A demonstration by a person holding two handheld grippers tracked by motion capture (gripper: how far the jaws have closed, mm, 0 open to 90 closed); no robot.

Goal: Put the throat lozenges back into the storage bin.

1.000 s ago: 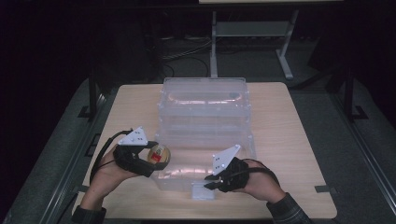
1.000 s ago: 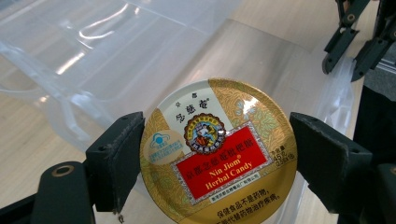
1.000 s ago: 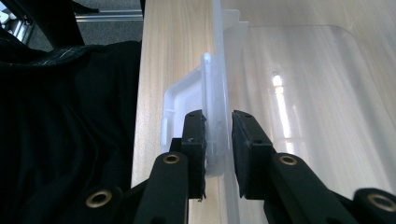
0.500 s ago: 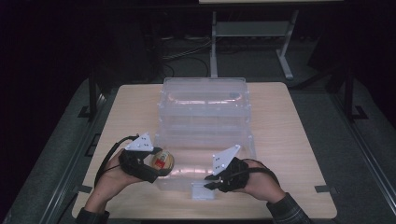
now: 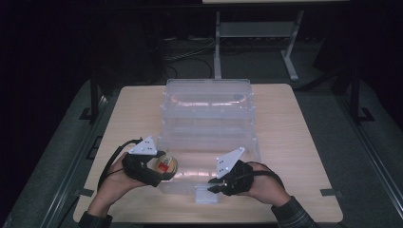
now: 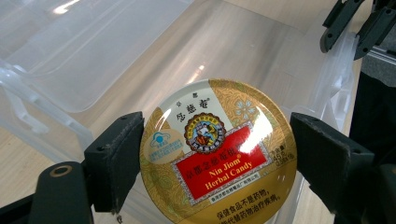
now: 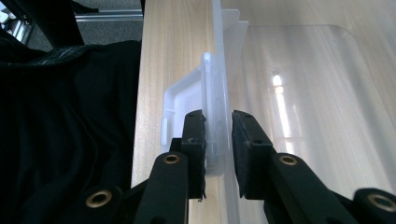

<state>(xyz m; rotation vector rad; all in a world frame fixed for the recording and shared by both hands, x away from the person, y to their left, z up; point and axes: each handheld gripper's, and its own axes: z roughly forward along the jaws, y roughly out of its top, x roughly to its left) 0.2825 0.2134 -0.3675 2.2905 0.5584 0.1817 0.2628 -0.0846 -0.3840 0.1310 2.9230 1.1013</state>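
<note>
Your left gripper (image 6: 217, 154) grasps the round candy tin (image 6: 218, 151) squarely between both jaws, above the clear bin (image 5: 209, 111). Your right gripper (image 7: 218, 140) clamps the bin's near wall (image 7: 219, 93) between its jaws.

Readable text sits on the round gold candy tin (image 6: 218, 154), centre of the left gripper view. Red banner at mid-frame: "Nin Jiom Herbal Candy". Chinese characters run above the round emblem and along the lower rim, plus a pale blue-logo badge on its left; small print at its right edge is too small to read.
</note>
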